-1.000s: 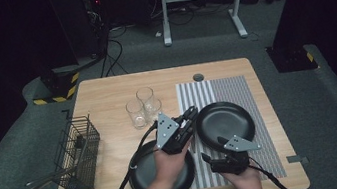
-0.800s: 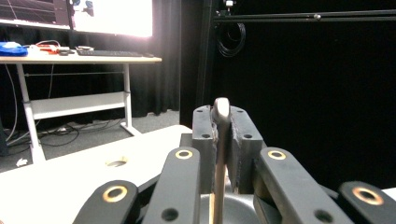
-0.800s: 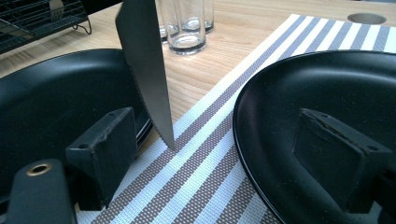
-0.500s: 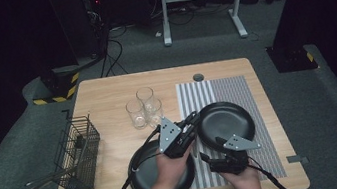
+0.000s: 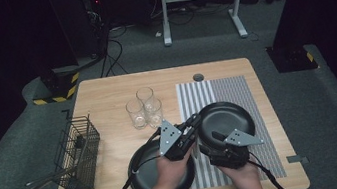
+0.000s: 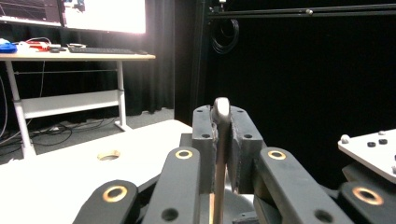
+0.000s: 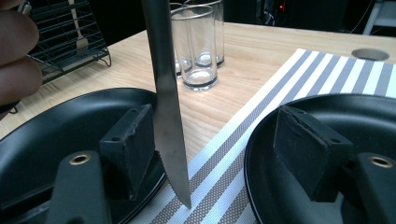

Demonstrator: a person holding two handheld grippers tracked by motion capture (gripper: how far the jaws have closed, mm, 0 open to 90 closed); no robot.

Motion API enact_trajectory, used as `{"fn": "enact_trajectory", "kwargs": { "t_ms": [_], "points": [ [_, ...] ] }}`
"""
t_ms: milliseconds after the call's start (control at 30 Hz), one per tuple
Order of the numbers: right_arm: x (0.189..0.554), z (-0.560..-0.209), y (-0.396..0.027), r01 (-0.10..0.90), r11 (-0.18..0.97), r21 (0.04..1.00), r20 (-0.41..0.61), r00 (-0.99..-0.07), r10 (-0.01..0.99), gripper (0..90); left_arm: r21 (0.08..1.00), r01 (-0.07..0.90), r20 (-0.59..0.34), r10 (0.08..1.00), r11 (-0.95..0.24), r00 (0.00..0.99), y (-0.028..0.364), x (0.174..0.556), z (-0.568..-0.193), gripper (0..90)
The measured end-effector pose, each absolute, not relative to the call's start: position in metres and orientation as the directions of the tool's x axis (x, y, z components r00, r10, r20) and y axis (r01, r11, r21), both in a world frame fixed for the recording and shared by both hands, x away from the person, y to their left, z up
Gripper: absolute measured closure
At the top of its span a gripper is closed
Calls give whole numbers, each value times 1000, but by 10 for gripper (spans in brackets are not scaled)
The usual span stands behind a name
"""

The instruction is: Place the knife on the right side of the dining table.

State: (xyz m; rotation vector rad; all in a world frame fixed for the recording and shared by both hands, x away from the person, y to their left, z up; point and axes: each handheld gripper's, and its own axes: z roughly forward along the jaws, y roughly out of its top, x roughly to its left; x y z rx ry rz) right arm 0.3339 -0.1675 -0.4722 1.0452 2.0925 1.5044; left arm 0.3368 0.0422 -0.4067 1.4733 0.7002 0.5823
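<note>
1. Here, the left claw [image 5: 192, 123] is pinching a knife [image 7: 166, 93] by its handle, the blade hanging point down over the striped mat [image 5: 236, 89].
2. The right claw [image 7: 219, 158] is standing spread around the blade, its jaws having just been closing, with the left pad beside the blade and the right pad well apart.
3. Two black plates [image 5: 225, 116] are lying on the worktop [image 5: 105, 93], with three glasses [image 5: 143, 108] behind.
</note>
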Motion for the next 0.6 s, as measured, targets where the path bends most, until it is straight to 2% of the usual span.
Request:
{"fn": "enact_trajectory", "kwargs": {
  "t_ms": [600],
  "points": [
    [339,-458,-144,323,169,931,118,-705,699,484,998,66,-55,724,14,687,44,334,-406,827]
  ]
}}
